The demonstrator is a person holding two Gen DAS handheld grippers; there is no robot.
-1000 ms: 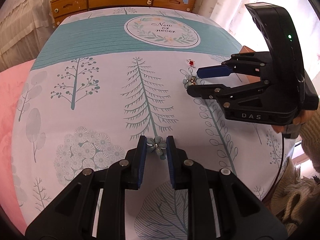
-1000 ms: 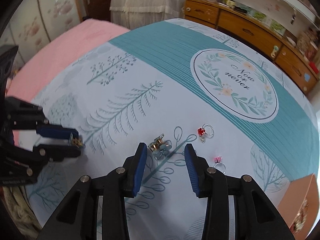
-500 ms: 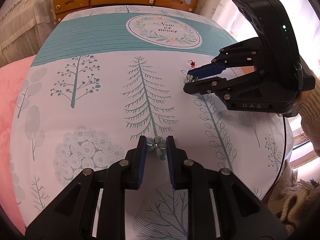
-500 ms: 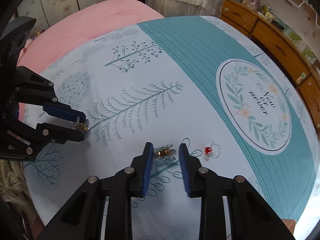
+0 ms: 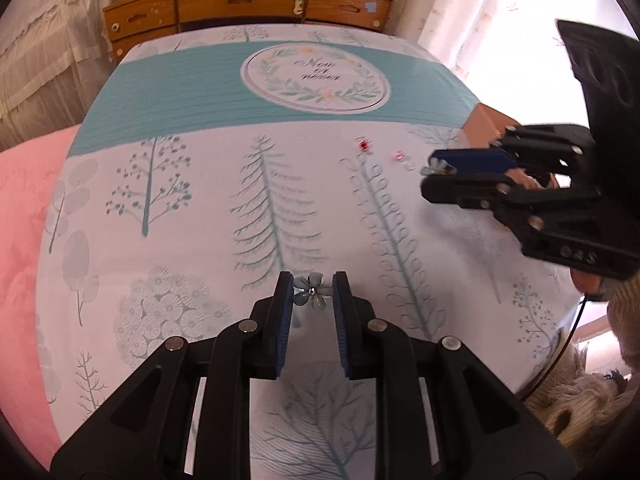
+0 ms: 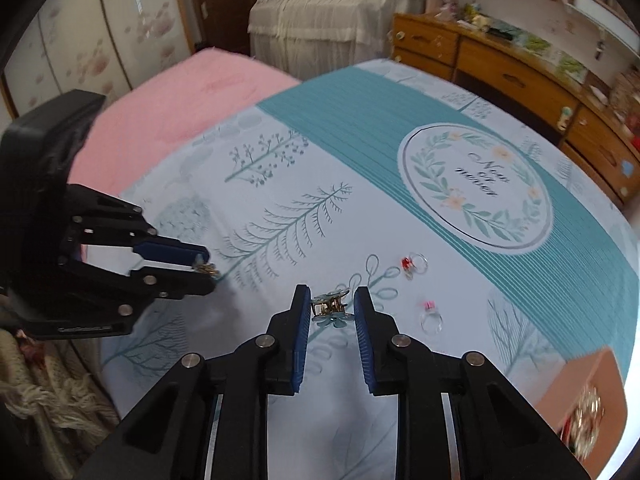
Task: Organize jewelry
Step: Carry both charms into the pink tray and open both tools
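On the bed, a printed cover [image 6: 280, 184] with a round wreath emblem [image 6: 476, 186] fills both views; places below are given from that emblem. At the near-right corner from the emblem, in the right wrist view, sits a brown jewelry box [image 6: 576, 392], open side showing trinkets, blurred.

Left gripper [image 5: 313, 292] is narrow, pads clamped on a pale blue flower clip [image 5: 312, 291], held off the cover, on the near-left side from the emblem. Right gripper [image 6: 332, 308] has just been closing and is now narrow, pads gripping a second flower clip [image 6: 330, 308] with gold metal spring, petals facing down; it looks lifted clear of the cover, near side from the emblem.

Two small rings lie loose on the cover between emblem and right gripper: red-stone ring [image 6: 414, 264] closer to the emblem, pink-stone ring [image 6: 431, 318] nearer the box.

Key relation: box lies to the right of the right gripper, beyond the pink-stone ring, so the right hand is clearly nearer to it; left gripper is well apart, across the cover. Likely next move is carrying the clips rightward to the box, right one first. Risk: a small clip could twist in the pads.
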